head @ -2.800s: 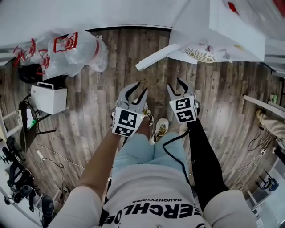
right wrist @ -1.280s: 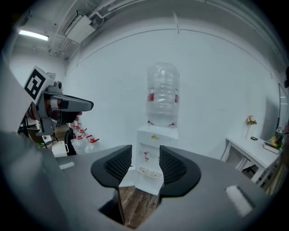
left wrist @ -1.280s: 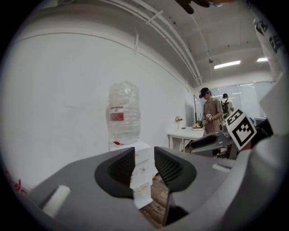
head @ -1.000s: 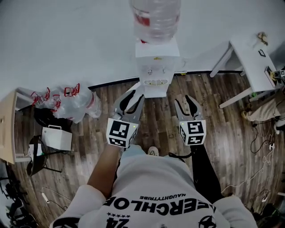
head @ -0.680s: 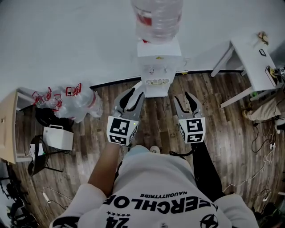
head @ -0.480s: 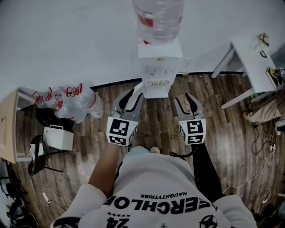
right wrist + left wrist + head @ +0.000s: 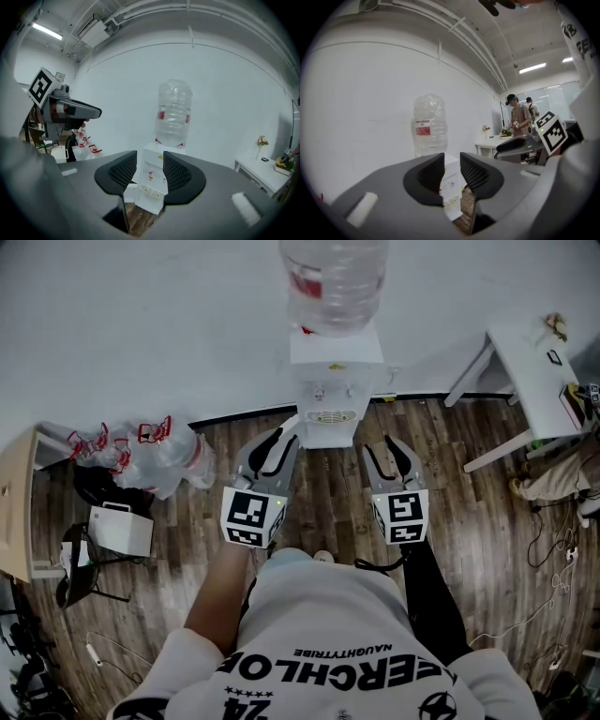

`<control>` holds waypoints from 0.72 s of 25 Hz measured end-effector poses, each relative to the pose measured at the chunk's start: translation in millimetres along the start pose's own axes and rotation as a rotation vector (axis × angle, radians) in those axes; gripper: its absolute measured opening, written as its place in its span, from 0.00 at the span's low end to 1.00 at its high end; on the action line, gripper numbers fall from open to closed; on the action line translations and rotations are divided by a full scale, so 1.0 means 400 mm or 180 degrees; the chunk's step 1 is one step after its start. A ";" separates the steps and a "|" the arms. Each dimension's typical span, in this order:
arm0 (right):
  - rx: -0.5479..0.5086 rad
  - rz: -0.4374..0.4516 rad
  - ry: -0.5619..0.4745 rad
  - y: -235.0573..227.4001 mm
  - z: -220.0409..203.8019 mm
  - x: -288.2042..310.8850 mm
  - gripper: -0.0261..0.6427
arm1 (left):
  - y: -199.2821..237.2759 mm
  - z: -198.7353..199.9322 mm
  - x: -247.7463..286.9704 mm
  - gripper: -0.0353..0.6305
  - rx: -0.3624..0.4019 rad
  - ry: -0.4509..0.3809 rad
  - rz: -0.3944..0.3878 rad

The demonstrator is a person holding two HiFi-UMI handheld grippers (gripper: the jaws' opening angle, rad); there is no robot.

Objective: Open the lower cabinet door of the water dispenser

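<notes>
Over by the white wall [image 7: 141, 334], the water dispenser [image 7: 336, 395] stands on the wood floor [image 7: 328, 498] with a big clear bottle [image 7: 333, 282] with a red label sitting on top. The person faces it with both tongs held out in front, well short of the machine, nothing touching it.

The left gripper [image 7: 278, 439] points at the dispenser's left side. In the left gripper view its jaws sit a narrow gap apart with nothing between them, just a slice of the white dispenser body and its round drip grille [image 7: 450, 201] showing through the gap further off. The right gripper [image 7: 384, 451] sits beside it, aimed at the dispenser's right side. In the right gripper view those jaws are a bit wider apart, also empty, and they frame the taps and the grille dead centre.

The lower cabinet door is tough to make out. From the head view the dispenser is seen from above, so the front below the grille barely shows. In the right gripper view only a strip of plain white front runs down to the floor before the gripper's own body covers it, so whether it's shut tight can't really be told.

Off to the left against the wall there's a pile of clear plastic jugs [image 7: 141, 451] with red handles and a small white box [image 7: 122, 531]. A white table [image 7: 534, 362] stands off to the right.
</notes>
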State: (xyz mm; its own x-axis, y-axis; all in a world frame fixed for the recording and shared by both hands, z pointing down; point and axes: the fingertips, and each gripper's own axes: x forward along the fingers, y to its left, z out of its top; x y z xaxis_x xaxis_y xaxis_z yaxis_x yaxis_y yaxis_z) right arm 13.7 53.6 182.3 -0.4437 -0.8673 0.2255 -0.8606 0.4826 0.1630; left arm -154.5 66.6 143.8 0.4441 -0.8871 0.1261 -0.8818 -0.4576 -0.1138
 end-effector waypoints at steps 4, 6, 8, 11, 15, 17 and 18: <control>-0.0053 0.0033 -0.0007 0.008 0.002 -0.005 0.30 | -0.005 0.004 0.003 0.26 -0.0025 -0.0025 0.0014; -0.0089 0.0088 -0.0014 0.010 0.004 -0.010 0.29 | -0.020 0.005 0.006 0.23 0.0009 -0.0011 -0.0066; -0.0131 0.0170 -0.0049 0.016 0.008 -0.021 0.21 | -0.043 0.003 0.008 0.14 0.0071 0.0009 -0.0196; -0.0036 0.0293 -0.0151 0.026 0.023 -0.043 0.04 | -0.069 0.007 0.004 0.14 0.0118 0.0016 -0.0289; -0.0045 0.0317 -0.0177 0.026 0.029 -0.061 0.04 | -0.084 0.014 -0.008 0.14 0.0131 0.0008 -0.0303; -0.0071 0.0294 -0.0177 0.025 0.027 -0.068 0.04 | -0.085 0.011 -0.014 0.14 0.0110 0.0006 -0.0277; -0.0060 0.0286 -0.0175 0.025 0.024 -0.071 0.04 | -0.082 0.010 -0.017 0.14 0.0100 0.0004 -0.0248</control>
State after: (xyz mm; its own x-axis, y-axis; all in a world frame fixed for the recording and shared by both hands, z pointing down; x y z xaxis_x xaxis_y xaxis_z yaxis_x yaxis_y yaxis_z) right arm 15.3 81.9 168.2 -0.5323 -0.8256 0.1871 -0.8121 0.5605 0.1625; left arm -128.2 87.3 142.7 0.5110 -0.8486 0.1369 -0.8392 -0.5270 -0.1343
